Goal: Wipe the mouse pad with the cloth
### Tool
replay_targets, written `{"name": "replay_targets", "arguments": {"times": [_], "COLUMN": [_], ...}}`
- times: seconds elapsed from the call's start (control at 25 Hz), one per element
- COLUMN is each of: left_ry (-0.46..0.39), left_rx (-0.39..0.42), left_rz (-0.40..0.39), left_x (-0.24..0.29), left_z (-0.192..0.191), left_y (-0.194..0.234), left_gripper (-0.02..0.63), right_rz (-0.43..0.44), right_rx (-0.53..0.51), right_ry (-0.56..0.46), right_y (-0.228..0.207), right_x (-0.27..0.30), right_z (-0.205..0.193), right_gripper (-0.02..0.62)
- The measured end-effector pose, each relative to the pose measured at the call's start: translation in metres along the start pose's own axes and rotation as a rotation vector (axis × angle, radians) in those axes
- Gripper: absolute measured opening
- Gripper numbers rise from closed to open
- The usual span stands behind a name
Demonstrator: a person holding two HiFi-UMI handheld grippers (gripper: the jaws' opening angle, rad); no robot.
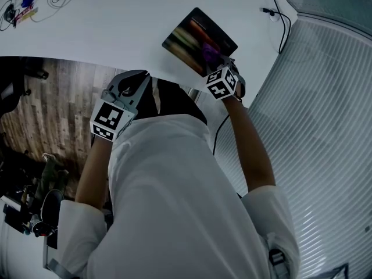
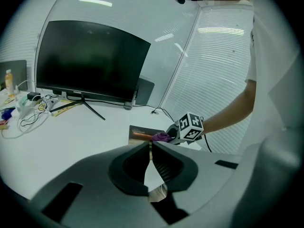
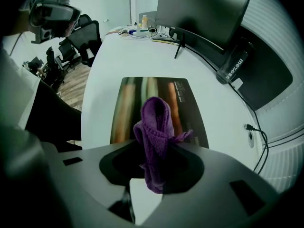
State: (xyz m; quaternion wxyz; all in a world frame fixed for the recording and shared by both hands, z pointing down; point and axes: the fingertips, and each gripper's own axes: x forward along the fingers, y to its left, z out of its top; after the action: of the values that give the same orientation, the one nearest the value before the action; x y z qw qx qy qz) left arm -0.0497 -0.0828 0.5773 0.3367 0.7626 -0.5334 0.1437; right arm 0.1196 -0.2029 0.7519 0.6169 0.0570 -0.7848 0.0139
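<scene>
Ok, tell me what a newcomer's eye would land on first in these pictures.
The purple cloth, bunched and clamped in the right gripper, hangs over the near end of the colour-streaked mouse pad on the white desk. A big dark curved monitor stands at the back of the desk. The left gripper is shut on nothing, off the desk's edge.

wide white desk fills the top of the head view, its curved edge dropping off to a grey-brown wood plank floor. over on the right, pale horizontal blinds run the length of the room. a big dark curved monitor stands on a splayed stand at the back of the desk, loose cables tangled beside it. black office chairs wait farther off. strip lights glow pale overhead.
</scene>
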Motion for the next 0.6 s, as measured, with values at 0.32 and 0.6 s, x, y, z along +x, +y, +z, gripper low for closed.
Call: {"name": "replay_targets", "arguments": {"times": [0.32,0.6], "left_ry": [-0.002,-0.034], "left_rx": [-0.016,-0.020], "left_rz": [0.019,0.038], "left_x": [-0.004,-0.009], "left_z": [-0.007,-0.007], "left_y": [-0.009,-0.016], "left_gripper": [0.031,0.031], "right_rz": [0.058,0.147], "right_rx": [0.008,-0.018], "right_ry": [-0.016,-0.018], "right_y": [0.037,0.075], "right_x": [-0.003,-0.006], "right_z": [0.002,0.005], "right_gripper": [0.129,0.129]}}
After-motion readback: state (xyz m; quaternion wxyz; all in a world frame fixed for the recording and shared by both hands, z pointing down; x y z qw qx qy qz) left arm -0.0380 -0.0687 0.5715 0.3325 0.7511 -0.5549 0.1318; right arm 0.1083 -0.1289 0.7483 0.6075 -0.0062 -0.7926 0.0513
